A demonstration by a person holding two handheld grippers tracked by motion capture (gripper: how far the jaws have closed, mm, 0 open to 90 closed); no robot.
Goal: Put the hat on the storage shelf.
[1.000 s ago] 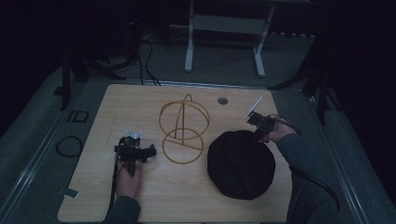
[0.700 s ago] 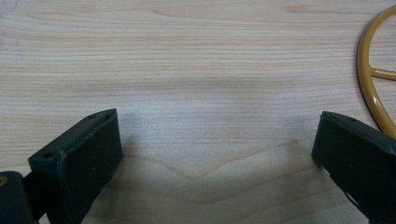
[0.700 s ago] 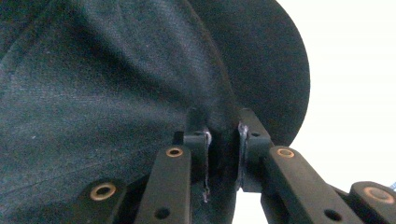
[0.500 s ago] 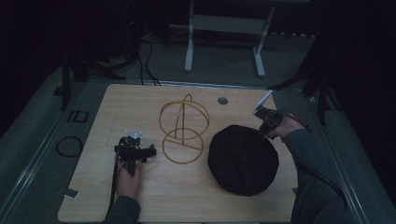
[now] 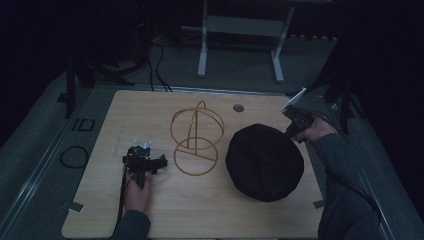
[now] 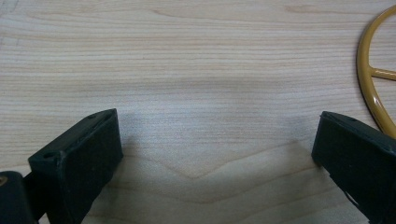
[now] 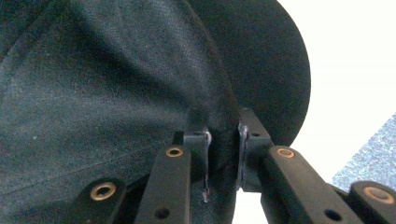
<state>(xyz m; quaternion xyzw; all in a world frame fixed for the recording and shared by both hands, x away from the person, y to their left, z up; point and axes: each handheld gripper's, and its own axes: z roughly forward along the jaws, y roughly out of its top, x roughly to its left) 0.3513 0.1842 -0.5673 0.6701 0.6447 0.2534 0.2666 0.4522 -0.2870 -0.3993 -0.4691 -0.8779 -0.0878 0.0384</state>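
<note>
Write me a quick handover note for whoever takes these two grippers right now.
Right gripper: shut on the edge of the black fabric cap, at the cap's far right side.
Left gripper: open, holding nothing, low over the light wooden table, just left of the yellow wire hat stand.
Cap lies on the table right of the stand, apart from it.
Done: cap gripped.
Left, probably: lift the cap and set it over the stand; the left gripper could steady the base.
</note>
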